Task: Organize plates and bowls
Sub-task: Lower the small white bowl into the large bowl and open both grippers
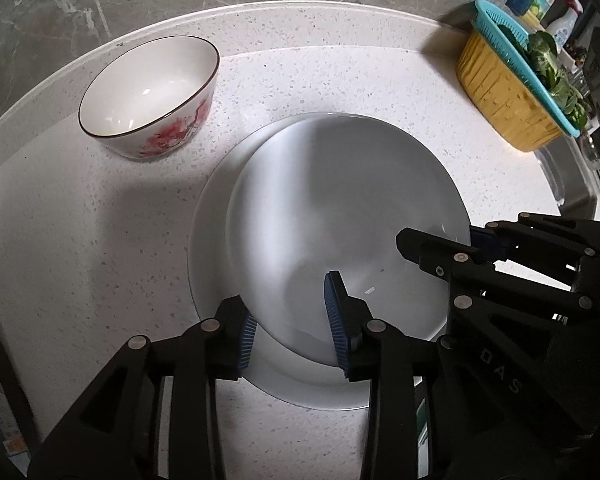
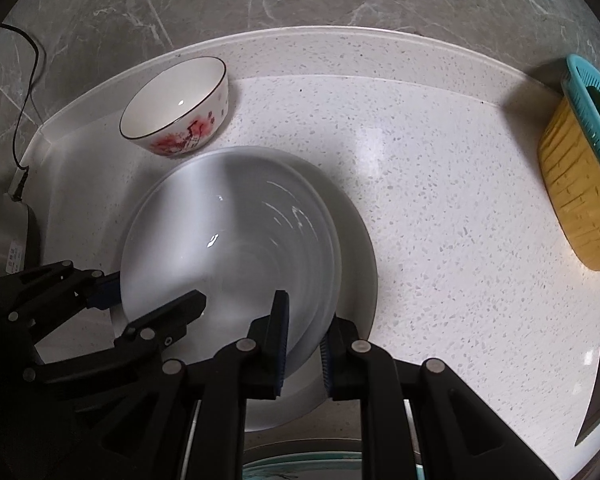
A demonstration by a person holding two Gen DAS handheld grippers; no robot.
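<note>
Two white plates are sitting stacked on the speckled counter, the upper plate lying slightly off-centre on the lower plate. The left gripper is straddling the near rim of the upper plate with its jaws parted and the blue ribbed pads standing clear of the rim, so it looks to be letting go. The right gripper is clamping the same plate's rim between narrow jaws. Judging by this, the stacking step is finishing; next the right jaws need to open and both grippers lift straight off without dragging the plate. The flowered bowl is waiting upright at the back, well apart from the stack, likely next to be moved. Plates are looking smooth, glossy, shallow and round; the bowl is glazed, dark-rimmed, with red blossoms. A yellow and teal ribbed basket is holding greens at the right.
</note>
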